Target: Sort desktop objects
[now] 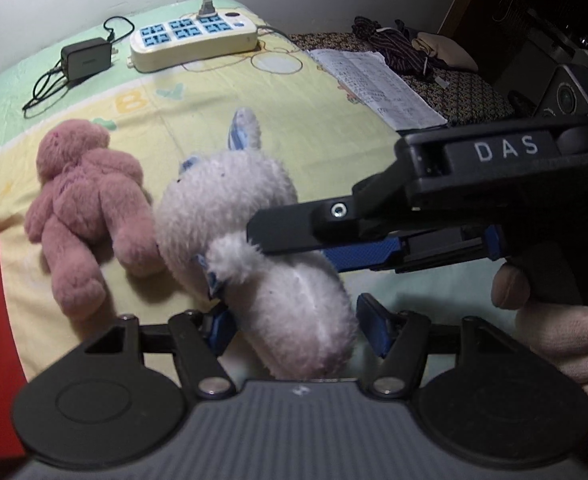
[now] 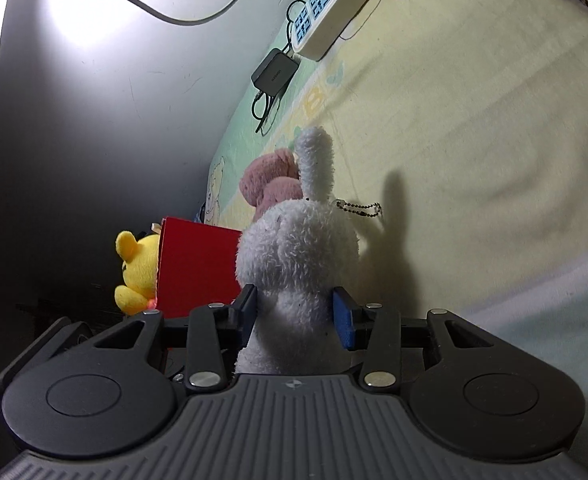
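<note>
— Where's the white rabbit toy (image 1: 254, 240)?

— Lifted just above the bed (image 1: 314, 128), beside the pink bear (image 1: 82, 208). The right hand-held gripper (image 2: 298, 320) is clamped on its body.

— And the left hand-held gripper (image 1: 294, 326)?

— Fingers apart, either side of the rabbit's bottom end. A red box (image 2: 198, 268) and a yellow bear (image 2: 138, 272) are close by.

A power strip (image 1: 193, 38) and black charger (image 1: 85, 59) lie on the bed (image 1: 302, 128); printed paper (image 1: 378, 86) and folded clothes (image 1: 406, 46) beyond.
</note>
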